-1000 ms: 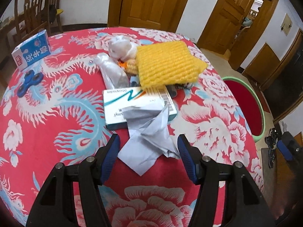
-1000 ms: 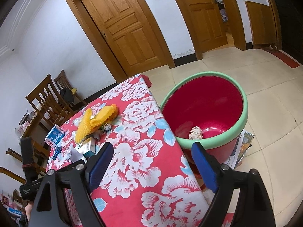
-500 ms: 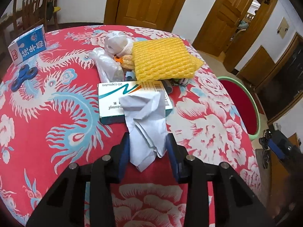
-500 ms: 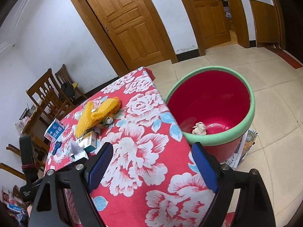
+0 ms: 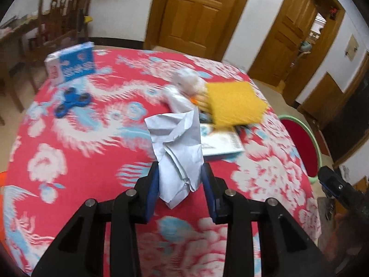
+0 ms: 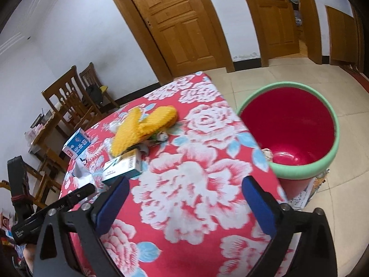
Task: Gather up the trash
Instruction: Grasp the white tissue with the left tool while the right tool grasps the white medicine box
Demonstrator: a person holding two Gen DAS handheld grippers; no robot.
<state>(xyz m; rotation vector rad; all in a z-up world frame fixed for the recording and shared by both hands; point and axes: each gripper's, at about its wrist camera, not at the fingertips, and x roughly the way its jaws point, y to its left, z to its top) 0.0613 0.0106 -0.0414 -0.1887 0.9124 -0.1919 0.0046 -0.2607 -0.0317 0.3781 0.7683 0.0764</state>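
My left gripper (image 5: 180, 184) has its fingers pressed onto the lower part of the crumpled paper (image 5: 176, 147), which stands up toward 12 o'clock above the bench (image 5: 69, 161). I judge it very light and soft, so a grip low on the thick folds is safest. The right gripper (image 6: 184, 205) is wide and holds nothing. The red bin (image 6: 322, 168) waits at its 2 o'clock.
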